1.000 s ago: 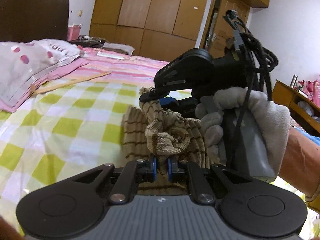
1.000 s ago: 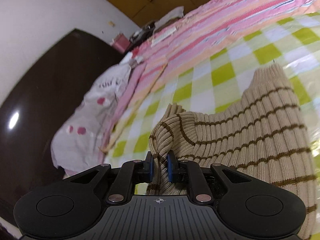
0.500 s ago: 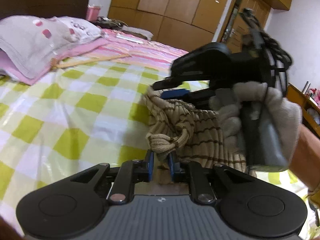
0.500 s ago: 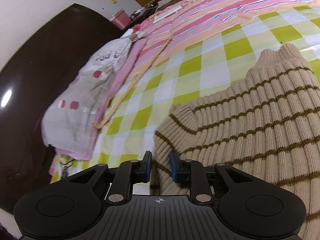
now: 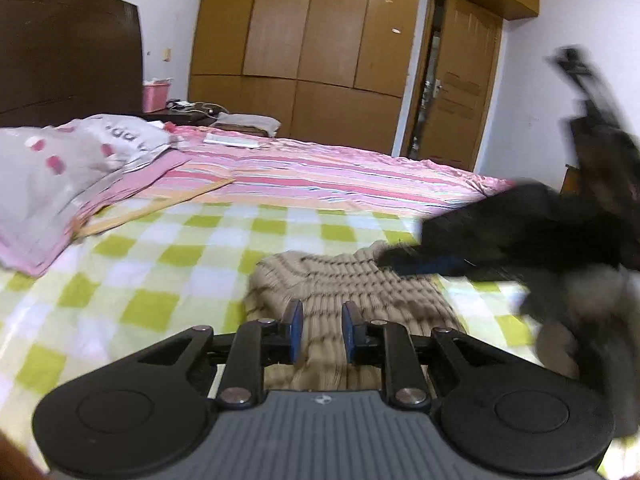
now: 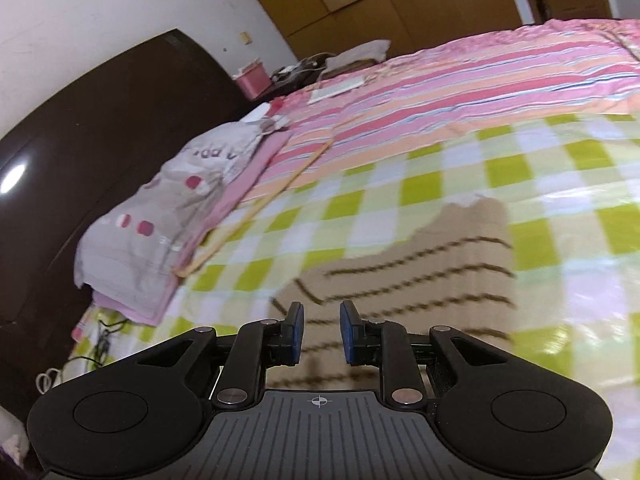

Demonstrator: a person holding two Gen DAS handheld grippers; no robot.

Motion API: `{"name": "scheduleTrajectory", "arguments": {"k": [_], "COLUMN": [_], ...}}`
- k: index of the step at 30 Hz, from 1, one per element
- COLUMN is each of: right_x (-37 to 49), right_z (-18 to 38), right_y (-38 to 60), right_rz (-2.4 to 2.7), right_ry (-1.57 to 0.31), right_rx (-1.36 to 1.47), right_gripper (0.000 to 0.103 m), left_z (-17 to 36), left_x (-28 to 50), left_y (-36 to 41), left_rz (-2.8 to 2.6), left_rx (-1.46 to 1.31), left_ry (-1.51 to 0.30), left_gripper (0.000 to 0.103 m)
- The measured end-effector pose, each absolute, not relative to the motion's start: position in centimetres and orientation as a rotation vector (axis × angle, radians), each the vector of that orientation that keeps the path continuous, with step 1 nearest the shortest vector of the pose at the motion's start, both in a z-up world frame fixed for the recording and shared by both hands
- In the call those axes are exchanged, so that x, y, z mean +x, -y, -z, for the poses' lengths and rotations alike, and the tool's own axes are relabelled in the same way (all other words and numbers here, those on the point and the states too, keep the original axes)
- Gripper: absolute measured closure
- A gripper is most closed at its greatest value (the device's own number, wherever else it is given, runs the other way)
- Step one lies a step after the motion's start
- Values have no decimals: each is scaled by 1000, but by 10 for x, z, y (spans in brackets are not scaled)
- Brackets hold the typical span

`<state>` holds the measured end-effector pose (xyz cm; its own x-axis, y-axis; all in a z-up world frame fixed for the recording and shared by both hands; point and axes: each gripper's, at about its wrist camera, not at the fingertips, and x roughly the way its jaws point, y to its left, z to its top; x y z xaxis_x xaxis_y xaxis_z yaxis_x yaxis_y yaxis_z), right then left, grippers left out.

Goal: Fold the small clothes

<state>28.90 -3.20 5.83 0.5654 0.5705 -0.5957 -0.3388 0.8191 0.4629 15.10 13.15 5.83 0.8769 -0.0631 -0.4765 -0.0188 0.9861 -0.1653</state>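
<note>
A small beige knit sweater with brown stripes (image 5: 344,288) lies folded on the green-and-white checked sheet (image 5: 160,272). It also shows in the right wrist view (image 6: 432,276). My left gripper (image 5: 320,330) is open and empty just above the sweater's near edge. My right gripper (image 6: 320,332) is open and empty over the sweater's near part. In the left wrist view the right gripper (image 5: 520,240) is a dark blur at the right, close to the sweater's far corner.
A grey pillow with pink spots (image 5: 56,168) lies at the left on a pink striped cover (image 5: 320,176). A dark headboard (image 6: 100,128) stands behind. A wooden stick (image 6: 260,204) lies by the pillow. Wardrobes (image 5: 320,40) and a door (image 5: 452,100) are at the back.
Both grippers have opened and let go of the sweater, which now lies flat on the sheet. Both have pulled back a little; the right one is moving and blurred.
</note>
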Motion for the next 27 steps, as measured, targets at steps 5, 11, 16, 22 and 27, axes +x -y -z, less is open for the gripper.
{"name": "scheduleTrajectory", "arguments": {"k": [5,11,16,22,27], "right_x": [274,262,248,242,243], "right_z": [-53,-37,-36,-26,-21], "right_y": [66,78,70,64,64], "right_rz": [-474,-468,-493,-493,-488], "right_ry": [-781,-801,-780,-789,-809], "right_rx": [255,174,99,77,108], "right_gripper": [81,81,74,67,67], "left_z": [-37,-11,-3,3,2], "left_x": [186,200,195,198,196], "left_y": [-126,-138,-137,-143,-153], "left_rz": [31,-62,-117,-129,-123], "left_rx": [-170,-161,-74,-64,-131], "left_ry": [-561,-660,-667,-674,-677], "left_gripper": [77,70,69,67,65]}}
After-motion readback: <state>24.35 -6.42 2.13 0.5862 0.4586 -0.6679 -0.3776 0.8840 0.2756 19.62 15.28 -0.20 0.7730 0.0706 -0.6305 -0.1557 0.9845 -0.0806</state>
